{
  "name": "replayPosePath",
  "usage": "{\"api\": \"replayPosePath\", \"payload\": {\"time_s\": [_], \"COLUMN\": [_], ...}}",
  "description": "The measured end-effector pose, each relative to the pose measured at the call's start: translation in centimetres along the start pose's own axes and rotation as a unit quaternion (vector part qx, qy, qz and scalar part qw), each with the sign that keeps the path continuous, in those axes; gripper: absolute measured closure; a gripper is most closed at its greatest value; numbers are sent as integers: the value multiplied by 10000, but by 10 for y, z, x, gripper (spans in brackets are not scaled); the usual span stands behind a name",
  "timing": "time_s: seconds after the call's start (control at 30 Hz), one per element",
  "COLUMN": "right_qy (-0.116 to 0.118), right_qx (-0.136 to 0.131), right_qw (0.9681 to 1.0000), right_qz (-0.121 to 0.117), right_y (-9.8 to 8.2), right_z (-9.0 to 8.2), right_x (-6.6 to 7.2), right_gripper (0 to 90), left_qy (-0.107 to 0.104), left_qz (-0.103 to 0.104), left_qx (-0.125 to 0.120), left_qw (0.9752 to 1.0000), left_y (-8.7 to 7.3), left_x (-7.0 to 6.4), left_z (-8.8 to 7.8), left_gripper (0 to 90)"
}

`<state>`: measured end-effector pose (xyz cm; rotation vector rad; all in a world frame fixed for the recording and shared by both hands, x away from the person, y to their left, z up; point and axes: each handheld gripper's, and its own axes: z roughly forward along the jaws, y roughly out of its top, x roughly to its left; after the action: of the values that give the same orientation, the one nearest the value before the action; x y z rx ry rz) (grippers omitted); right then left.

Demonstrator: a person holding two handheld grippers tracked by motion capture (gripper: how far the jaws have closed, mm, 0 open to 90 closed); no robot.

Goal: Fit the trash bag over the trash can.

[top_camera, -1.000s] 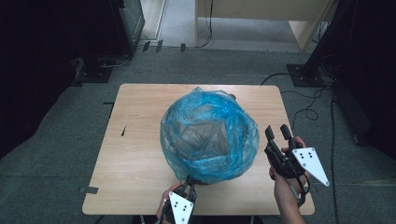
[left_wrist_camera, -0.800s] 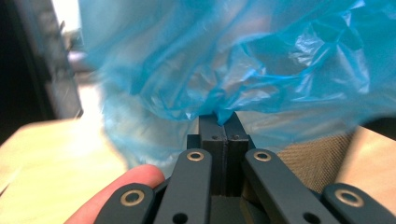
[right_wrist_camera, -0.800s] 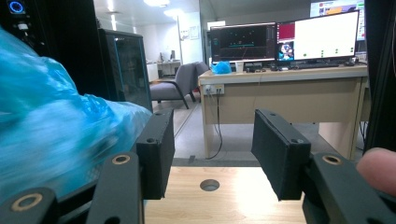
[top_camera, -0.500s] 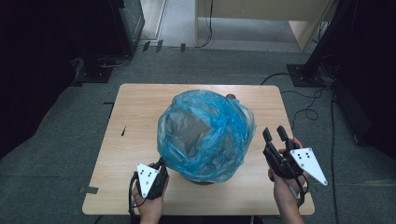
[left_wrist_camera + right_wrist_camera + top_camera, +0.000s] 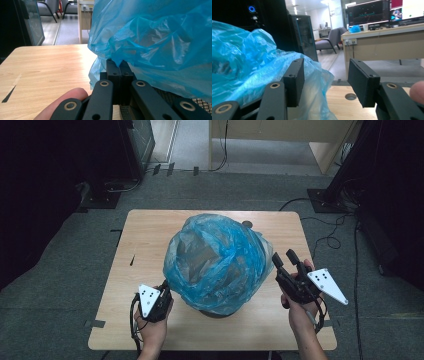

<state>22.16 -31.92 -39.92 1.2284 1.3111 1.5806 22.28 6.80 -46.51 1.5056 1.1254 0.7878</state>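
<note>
A wooden table (image 5: 150, 235) is seen from above, standing on grey carpet (image 5: 60, 270) with dark cabinets and cables around it. Most of the table's middle is taken up by a large, crumpled blue plastic bag (image 5: 217, 262), which is draped over a round black mesh basket (image 5: 200, 105); the basket's dark base is seen under the bag's near edge in the high view, and its mesh wall is seen at the lower right of the left gripper view. The bag's mouth is puffed up and open toward the top.

The left claw (image 5: 164, 292) is held at the bag's near left edge, low by the table. In the left gripper view its jaws are pressed together, and the blue film hangs directly on their tips, so the left claw is clamped on a fold of the bag's lower rim. A fingertip (image 5: 62, 98) of the holding hand is visible at the bottom of that view.

The right claw (image 5: 286, 257) is held just beside the bag's right side, pointing away from the person. Its jaws stand apart and have just been opening further; in the right gripper view the bag's film lies against the left-hand jaw, and nothing is pinched between them. A small round hole (image 5: 350, 96) in the table is seen through the gap.
</note>
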Motion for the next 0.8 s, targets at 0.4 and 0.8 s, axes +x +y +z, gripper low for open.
{"api": "replayPosePath", "payload": {"time_s": [0.4,0.8], "right_qy": [495,1843], "right_qx": [362,648], "right_qw": [9969,9794], "right_qz": [-493,-520], "right_y": [-20,-29], "right_z": [-11,-13], "right_x": [-13,-26], "right_gripper": [336,185], "left_qy": [-1,-101], "left_qz": [-109,-205], "left_qx": [59,17], "left_qw": [9999,9997], "left_y": [17,16], "left_x": [16,14], "left_z": [14,15], "left_gripper": [900,900]}}
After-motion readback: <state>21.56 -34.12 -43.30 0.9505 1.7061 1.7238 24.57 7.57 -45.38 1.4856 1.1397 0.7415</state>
